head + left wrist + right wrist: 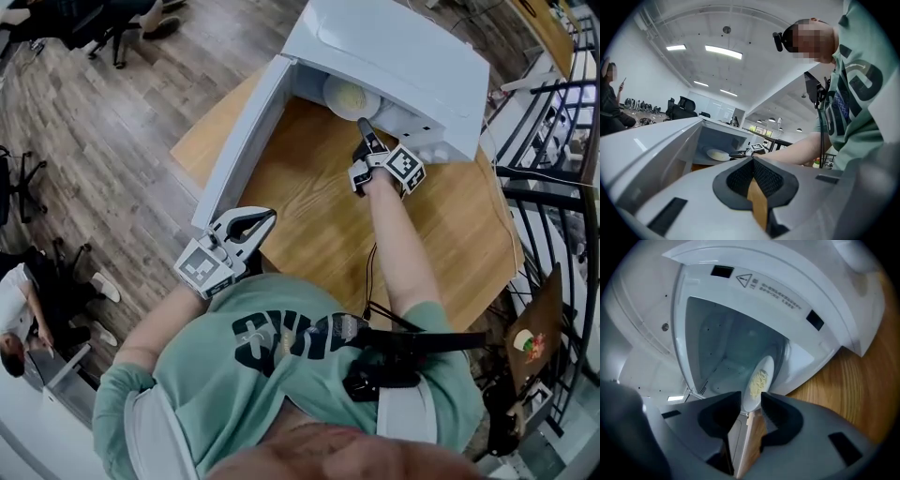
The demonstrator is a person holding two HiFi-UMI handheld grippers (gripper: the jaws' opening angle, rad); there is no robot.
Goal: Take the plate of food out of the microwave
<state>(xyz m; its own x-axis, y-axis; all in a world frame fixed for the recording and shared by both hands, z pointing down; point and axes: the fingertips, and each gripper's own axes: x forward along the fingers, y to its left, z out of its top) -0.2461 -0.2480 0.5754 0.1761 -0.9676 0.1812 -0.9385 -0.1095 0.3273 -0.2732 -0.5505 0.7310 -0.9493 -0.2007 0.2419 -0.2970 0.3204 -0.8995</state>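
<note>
A white microwave (394, 47) stands on the wooden table (450, 225) with its door (246, 141) swung wide open to the left. Inside lies a white plate (349, 97) with pale food on it. My right gripper (364, 127) reaches into the opening, its tips at the plate's near rim. In the right gripper view the plate (759, 380) appears tilted, and its rim sits in the gap between the open jaws of the right gripper (751, 401). My left gripper (267, 217) hovers near the door's outer corner, shut and empty. From the left gripper (753, 159) the plate (717, 154) shows far inside.
The table's left edge runs just beyond the open door. A black railing (553, 141) stands at the right. A seated person (19, 319) and office chairs (19, 183) are on the wood floor at the left.
</note>
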